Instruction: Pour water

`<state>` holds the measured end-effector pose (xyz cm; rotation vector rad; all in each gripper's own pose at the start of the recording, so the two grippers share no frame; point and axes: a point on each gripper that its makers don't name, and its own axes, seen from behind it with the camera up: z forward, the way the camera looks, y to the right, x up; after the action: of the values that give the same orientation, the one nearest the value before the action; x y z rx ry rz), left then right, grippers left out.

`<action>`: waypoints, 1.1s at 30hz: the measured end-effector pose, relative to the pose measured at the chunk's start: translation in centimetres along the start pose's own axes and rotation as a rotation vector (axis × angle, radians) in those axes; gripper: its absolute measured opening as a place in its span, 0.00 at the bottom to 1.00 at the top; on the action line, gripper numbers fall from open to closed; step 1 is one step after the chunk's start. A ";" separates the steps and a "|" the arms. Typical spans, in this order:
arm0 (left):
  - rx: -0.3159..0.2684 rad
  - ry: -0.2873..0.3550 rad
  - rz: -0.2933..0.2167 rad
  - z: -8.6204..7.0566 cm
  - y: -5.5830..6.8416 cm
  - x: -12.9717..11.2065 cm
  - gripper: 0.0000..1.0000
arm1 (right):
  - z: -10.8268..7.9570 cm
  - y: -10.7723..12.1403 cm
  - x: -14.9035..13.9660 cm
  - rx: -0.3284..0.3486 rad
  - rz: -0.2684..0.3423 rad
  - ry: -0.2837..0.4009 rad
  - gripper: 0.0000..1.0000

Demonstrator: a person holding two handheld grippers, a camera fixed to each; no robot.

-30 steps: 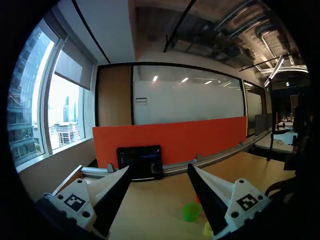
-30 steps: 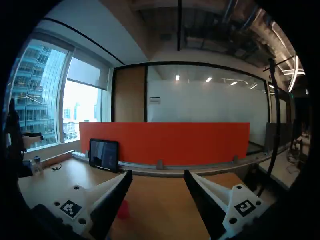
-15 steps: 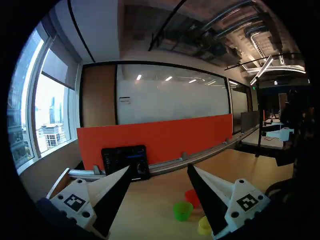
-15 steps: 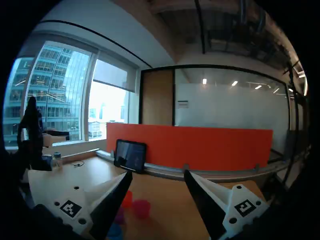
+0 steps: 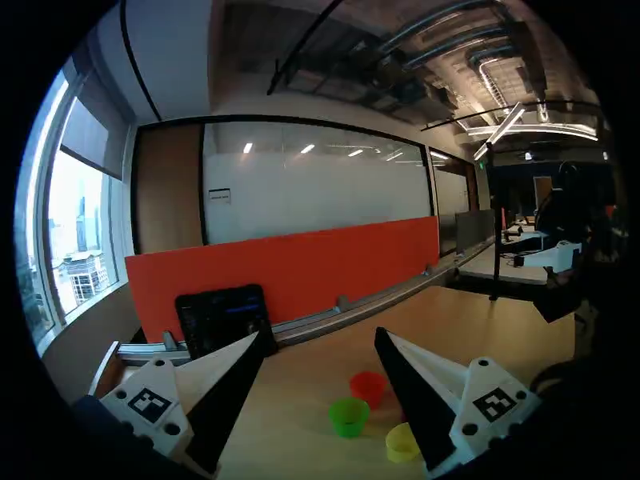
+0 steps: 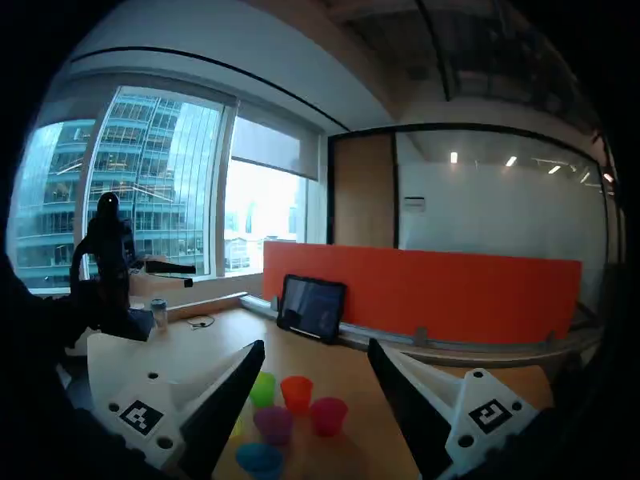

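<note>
My left gripper [image 5: 317,333] is open over the wooden table [image 5: 296,448], nothing between its fingers. Below it stand a green cup [image 5: 349,416], a red cup [image 5: 369,388] and a yellow cup [image 5: 402,442]. My right gripper [image 6: 315,342] is open too and empty. Under it is a cluster of small cups: green [image 6: 262,388], red [image 6: 296,394], pink [image 6: 328,414], purple [image 6: 274,422] and blue [image 6: 258,458]. A small clear bottle [image 6: 158,314] with a dark cap stands far left on the table, beside a dark silhouette holding the other gripper.
A dark tablet [image 5: 224,320] leans against the orange divider [image 5: 304,268] at the table's back edge; the right gripper view has the tablet [image 6: 310,308] too. Large windows [image 6: 144,208] run along the left. More desks [image 5: 520,264] lie at the far right.
Both cameras have swung sideways and tipped down a little. More cups have come into sight under each gripper. Both grippers stay open.
</note>
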<state>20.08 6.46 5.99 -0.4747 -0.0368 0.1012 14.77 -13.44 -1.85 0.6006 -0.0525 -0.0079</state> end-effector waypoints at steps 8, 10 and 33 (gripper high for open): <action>-0.041 -0.028 0.006 0.7 0.2 -1.2 0.98 | 0.5 -1.8 -1.4 0.077 -0.007 -0.059 1.00; -0.051 -0.036 0.008 0.9 0.2 -1.6 0.99 | 0.6 -2.1 -1.9 0.091 -0.011 -0.076 1.00; -0.132 -0.178 0.031 2.8 0.3 -8.5 0.98 | 0.2 -4.1 -8.5 0.189 -0.025 -0.245 1.00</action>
<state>11.42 7.10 8.20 -0.5974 -0.2112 0.1723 6.35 -16.77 -4.44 0.7866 -0.2864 -0.1016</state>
